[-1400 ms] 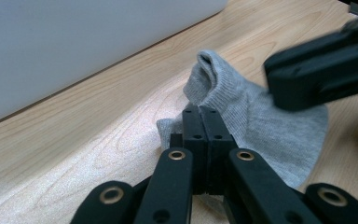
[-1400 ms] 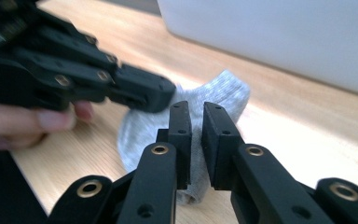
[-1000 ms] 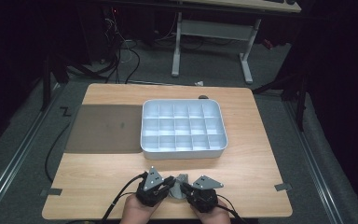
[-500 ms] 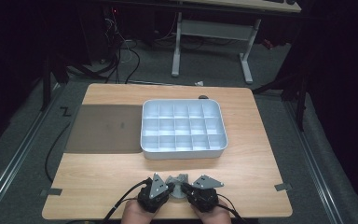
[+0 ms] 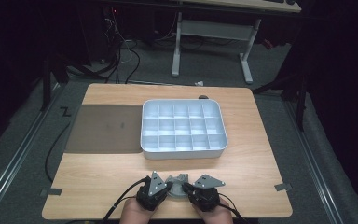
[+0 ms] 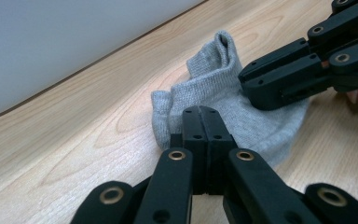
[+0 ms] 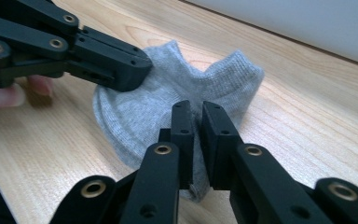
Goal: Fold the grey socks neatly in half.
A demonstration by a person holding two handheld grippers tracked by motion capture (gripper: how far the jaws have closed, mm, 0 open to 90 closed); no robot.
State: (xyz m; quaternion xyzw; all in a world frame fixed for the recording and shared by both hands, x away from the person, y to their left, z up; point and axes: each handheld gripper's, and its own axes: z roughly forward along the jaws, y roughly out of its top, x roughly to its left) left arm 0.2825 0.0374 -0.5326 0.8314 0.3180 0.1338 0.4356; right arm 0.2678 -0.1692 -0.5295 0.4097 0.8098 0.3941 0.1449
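Observation:
A small grey sock [image 5: 179, 183] lies bunched on the wooden table [image 5: 98, 177] near its front edge, between my two grippers. My left gripper [image 6: 200, 112] has just been closing and its jaws are now pressed together on the sock's [image 6: 214, 84] near edge. My right gripper [image 7: 195, 109] pinches a fold of the sock [image 7: 158, 107]; its jaws have just eased open a little, with fabric still between them. Each gripper view shows the other gripper resting on the sock: the right gripper [image 6: 254, 91] and the left gripper [image 7: 133, 74]. From above, the left gripper [image 5: 168, 187] and right gripper [image 5: 188, 188] face each other.
A white compartment tray [image 5: 184, 152] sits behind the sock at mid-table. A dark mat [image 5: 102, 128] lies to the tray's left. A small dark object [image 5: 203, 97] rests at the table's far edge. Tape marks [image 5: 50, 192] sit near the front corners.
Both hands have stayed almost where they were at the table's front edge, with the sock still between the two grippers.

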